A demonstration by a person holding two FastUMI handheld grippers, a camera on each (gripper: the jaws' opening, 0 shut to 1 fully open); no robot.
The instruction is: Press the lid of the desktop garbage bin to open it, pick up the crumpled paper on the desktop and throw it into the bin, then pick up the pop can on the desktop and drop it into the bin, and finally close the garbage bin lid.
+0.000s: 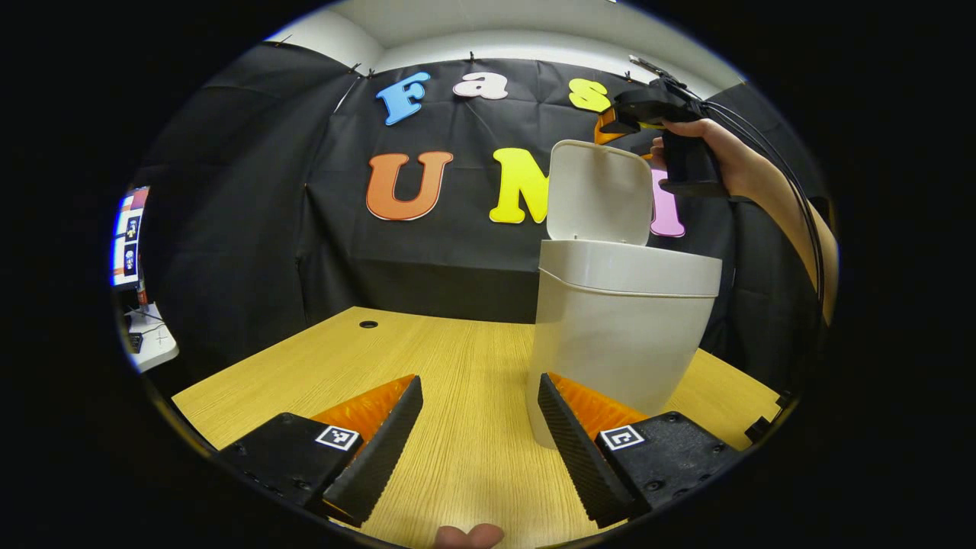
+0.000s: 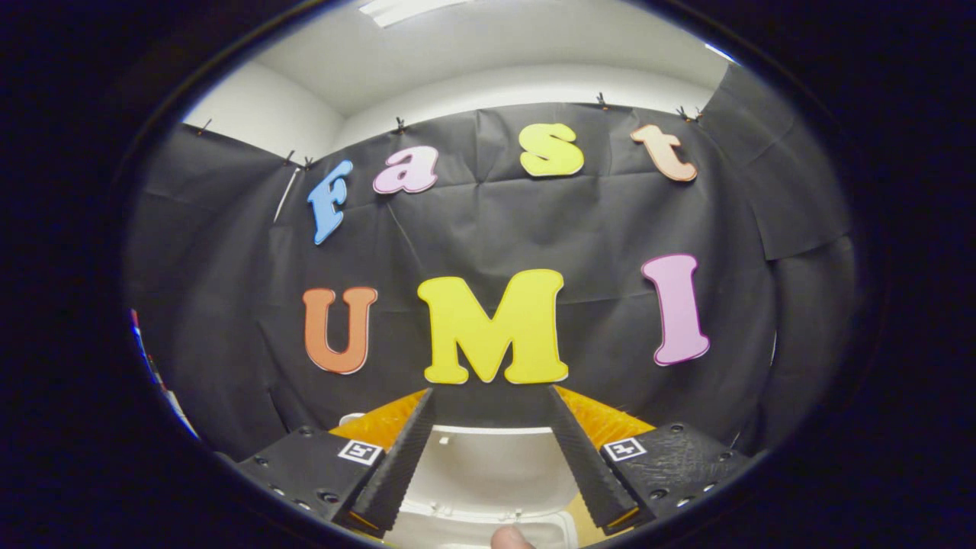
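The bin (image 1: 621,335) stands on the desk (image 1: 457,366) just ahead-right of the released, empty left tongs (image 1: 480,435), lid (image 1: 598,192) raised beneath the released right tongs (image 2: 488,450); closing seemingly remains.

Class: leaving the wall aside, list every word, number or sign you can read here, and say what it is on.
Bin: no writing.
Table: no writing.
Left gripper and right gripper: square black-and-white code tags, no words.
Screen at the left edge: too small and blurred to read.
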